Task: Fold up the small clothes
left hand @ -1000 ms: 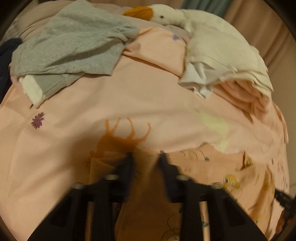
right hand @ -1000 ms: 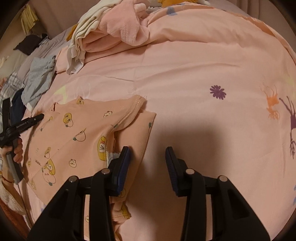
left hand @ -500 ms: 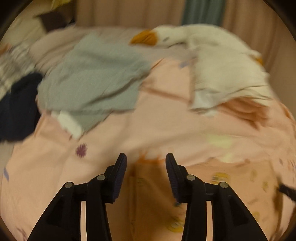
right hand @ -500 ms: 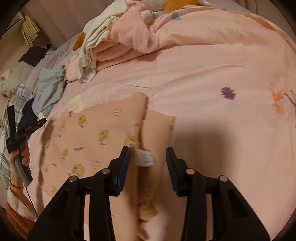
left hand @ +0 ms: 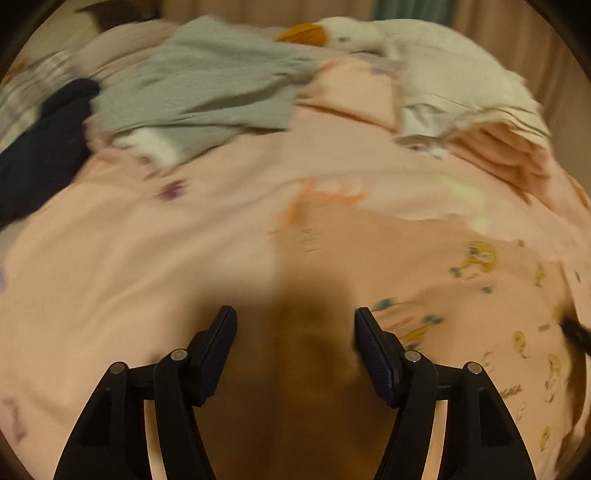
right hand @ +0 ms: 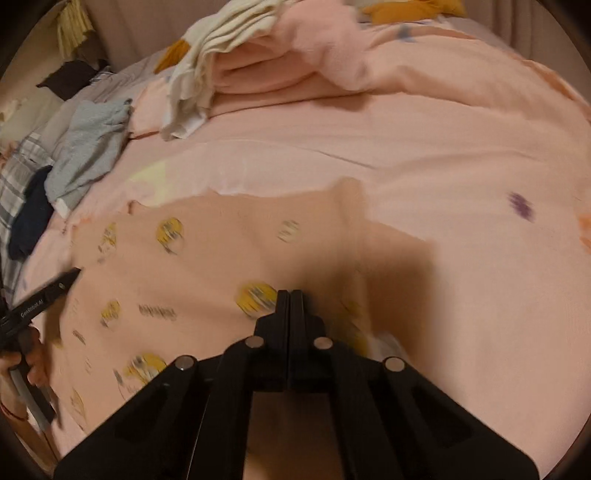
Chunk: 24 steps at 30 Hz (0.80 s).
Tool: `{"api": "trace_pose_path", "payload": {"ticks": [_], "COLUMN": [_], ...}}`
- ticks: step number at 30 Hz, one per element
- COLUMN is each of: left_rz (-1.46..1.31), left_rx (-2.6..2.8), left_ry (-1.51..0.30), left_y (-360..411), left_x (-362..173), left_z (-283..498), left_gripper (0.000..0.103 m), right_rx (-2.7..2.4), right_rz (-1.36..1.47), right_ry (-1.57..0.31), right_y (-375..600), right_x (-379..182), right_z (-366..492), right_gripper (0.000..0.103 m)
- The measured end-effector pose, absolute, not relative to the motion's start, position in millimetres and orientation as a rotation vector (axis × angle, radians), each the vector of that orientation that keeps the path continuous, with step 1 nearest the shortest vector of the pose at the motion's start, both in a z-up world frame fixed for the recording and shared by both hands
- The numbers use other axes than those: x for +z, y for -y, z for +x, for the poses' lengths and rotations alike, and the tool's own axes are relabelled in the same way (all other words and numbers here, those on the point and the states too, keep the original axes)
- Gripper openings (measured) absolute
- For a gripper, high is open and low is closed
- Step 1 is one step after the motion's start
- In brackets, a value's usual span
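While the right gripper sits fully closed over the printed pink garment spread on the bedspread, the left gripper is opening with nothing pinched; a thin pinch could slip, undoing the fold.

The bed gives open room on its right side: bare pink cover from the near edge out to the far fold, with nothing on it. The printed garment lies flat in the near middle and is no real barrier. The far middle is blocked by a heaped pile of white and pink cloth, with a plush goose behind it. At far left a grey top and a dark garment crowd the edge. Between these heaps and the printed garment runs a clear strip of cover. At near left the left tongs, jaws opening, take up the garment's edge.
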<state>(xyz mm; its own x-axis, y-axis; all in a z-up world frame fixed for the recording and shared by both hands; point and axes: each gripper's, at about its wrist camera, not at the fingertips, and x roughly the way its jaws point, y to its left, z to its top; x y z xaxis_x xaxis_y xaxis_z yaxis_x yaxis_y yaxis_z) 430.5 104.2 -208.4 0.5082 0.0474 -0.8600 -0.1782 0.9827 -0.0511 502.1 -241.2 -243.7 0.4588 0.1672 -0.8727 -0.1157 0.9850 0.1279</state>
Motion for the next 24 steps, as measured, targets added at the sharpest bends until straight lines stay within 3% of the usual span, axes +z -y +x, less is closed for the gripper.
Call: {"api": "trace_pose_path", "payload": {"ticks": [1, 5, 7, 8, 9, 12, 16, 18, 24], "left_rz": [-0.179, -0.456, -0.551, -0.590, -0.636, -0.786, -0.986, -1.081, -1.221], "left_rx": [0.173, -0.003, -0.055, -0.080, -0.118, -0.278, -0.300, -0.267, -0.240], "left_ry": [-1.046, -1.031, -0.975, -0.970, -0.971, -1.037, -1.109, -1.062, -0.901], "left_y": [-112.5, -134.7, -130.8, -125.5, -119.6, -100.2, -86.0, -87.7, -84.4], "left_x": [-200.9, -157.4, -145.1, -144.3, -146.3, -172.8, -224.6, -237.8, -243.5], "left_z": [424.8, 368.1, 330.7, 318.1, 307.0, 287.5, 298.6, 307.0, 338.6], "left_gripper": [0.067, 0.067, 0.079, 0.083, 0.086, 0.086, 0.086, 0.086, 0.086], "right_rx": [0.151, 0.207, 0.234, 0.235, 0.244, 0.307, 0.283, 0.286, 0.263], "right_rz": [0.024, 0.132, 0.331, 0.437, 0.579, 0.867, 0.985, 1.059, 1.232], "right_ry": [-1.098, -1.133, -1.125, -1.123, -1.111, -1.158, -1.232, -1.192, -1.055], "right_y": [243.3, 263.7, 278.4, 284.8, 291.8, 287.7, 261.9, 256.5, 253.6], "right_x": [-236.9, -204.8, -191.8, -189.7, -190.8, -217.7, -256.0, -270.3, -283.6], "right_z": [494.0, 451.3, 424.7, 411.5, 394.4, 356.8, 340.9, 343.8, 374.5], "right_gripper": [0.000, 0.017, 0.049, 0.076, 0.088, 0.089, 0.084, 0.079, 0.078]}}
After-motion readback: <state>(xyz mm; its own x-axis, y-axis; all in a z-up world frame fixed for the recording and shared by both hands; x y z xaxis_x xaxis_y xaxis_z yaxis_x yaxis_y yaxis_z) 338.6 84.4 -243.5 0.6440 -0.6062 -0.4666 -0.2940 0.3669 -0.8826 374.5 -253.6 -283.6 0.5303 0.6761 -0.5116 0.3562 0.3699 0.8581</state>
